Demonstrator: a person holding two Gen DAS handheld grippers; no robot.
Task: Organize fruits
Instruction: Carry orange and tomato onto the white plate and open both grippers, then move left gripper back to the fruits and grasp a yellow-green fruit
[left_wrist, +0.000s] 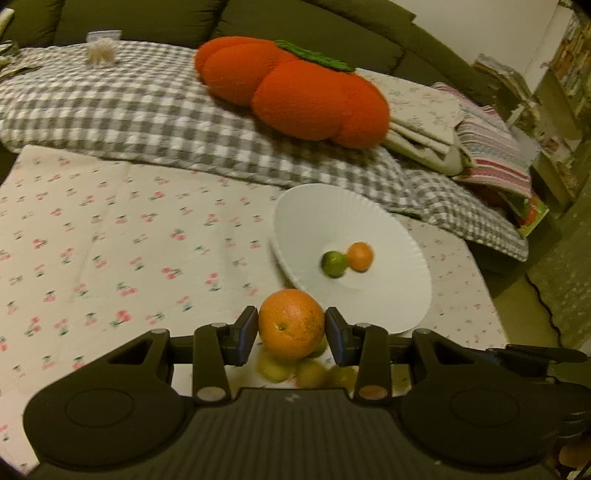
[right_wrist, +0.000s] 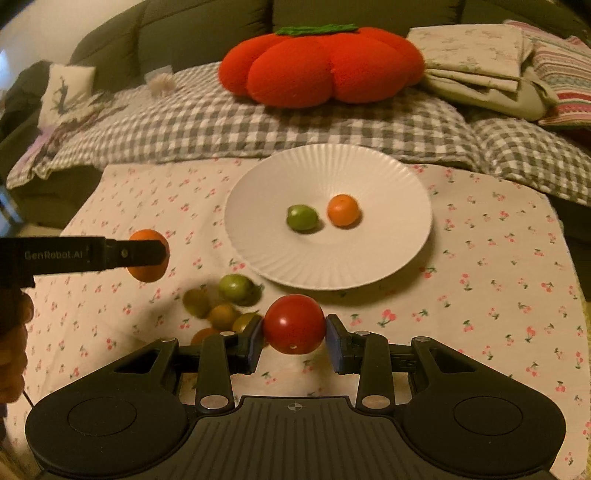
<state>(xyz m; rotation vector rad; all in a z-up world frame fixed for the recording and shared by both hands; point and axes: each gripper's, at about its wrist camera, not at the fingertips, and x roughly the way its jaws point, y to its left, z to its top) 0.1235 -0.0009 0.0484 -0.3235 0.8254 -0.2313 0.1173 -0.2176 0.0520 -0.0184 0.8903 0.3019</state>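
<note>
My left gripper (left_wrist: 291, 334) is shut on an orange (left_wrist: 291, 323) and holds it above the table, left of the white plate (left_wrist: 399, 295); it also shows in the right wrist view (right_wrist: 147, 254). My right gripper (right_wrist: 293, 334) is shut on a red tomato (right_wrist: 293, 323) just in front of the plate (right_wrist: 328, 266). On the plate lie a green fruit (right_wrist: 302, 218) and a small orange fruit (right_wrist: 343, 209). Several small green and yellow fruits (right_wrist: 229, 302) lie in a loose pile on the cloth between the two grippers.
The table carries a white cloth with a cherry print (right_wrist: 498, 277). Behind it a sofa holds a grey checked blanket (right_wrist: 221, 122), a big red tomato-shaped cushion (right_wrist: 321, 62) and folded cloths (right_wrist: 498, 55).
</note>
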